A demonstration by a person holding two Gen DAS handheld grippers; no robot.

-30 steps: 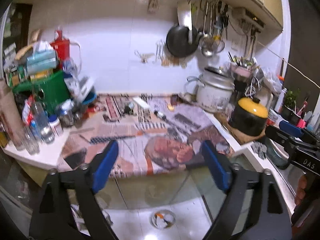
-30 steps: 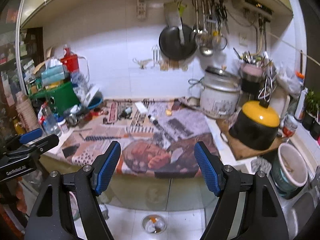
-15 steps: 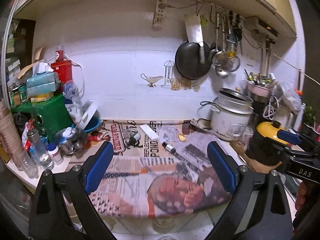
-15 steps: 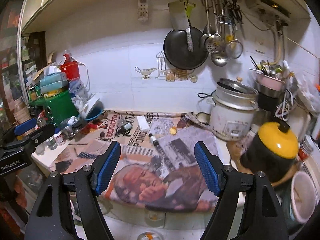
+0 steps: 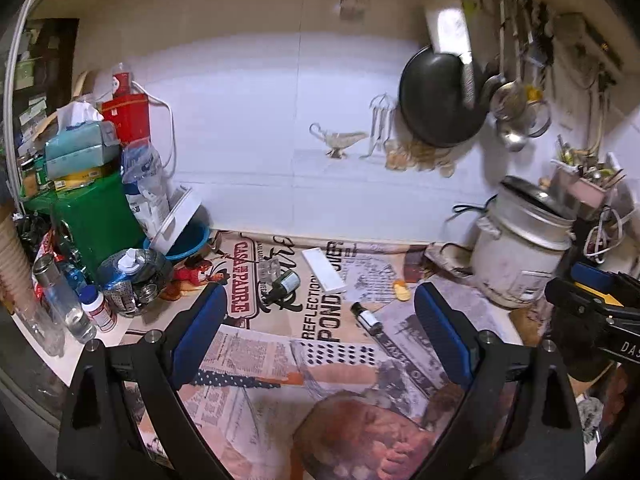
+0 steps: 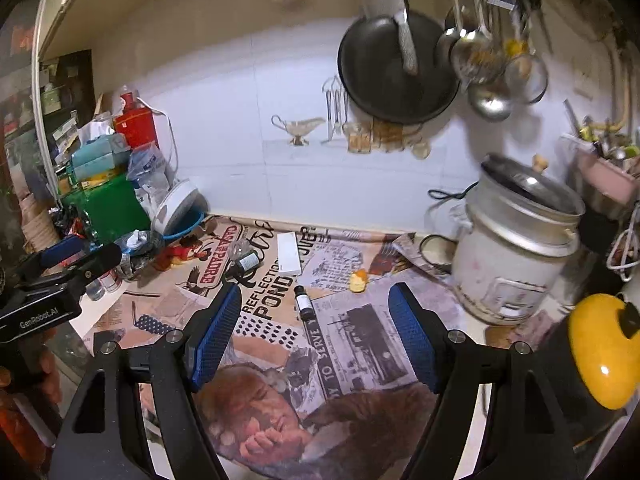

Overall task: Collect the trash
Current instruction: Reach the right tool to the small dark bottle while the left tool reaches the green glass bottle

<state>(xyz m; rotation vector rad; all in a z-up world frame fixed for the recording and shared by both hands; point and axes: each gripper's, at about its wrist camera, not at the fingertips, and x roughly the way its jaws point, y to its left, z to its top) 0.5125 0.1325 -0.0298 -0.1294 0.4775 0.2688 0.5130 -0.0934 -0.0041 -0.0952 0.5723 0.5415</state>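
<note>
Crinkled newsprint (image 5: 304, 356) under small cylindrical vial (image 5: 367, 318)

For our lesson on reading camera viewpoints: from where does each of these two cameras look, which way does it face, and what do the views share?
Left wrist: sits on the left claw, facing slightly down at the newspaper-covered counter and white wall; its blue pads stand open and empty; the right claw shows at the right edge.
Right wrist: sits on the right claw, facing the same counter from further right; open, empty; the left claw and a hand show at left.
Shared: small dark bottle, rice cooker, black pan.
</note>
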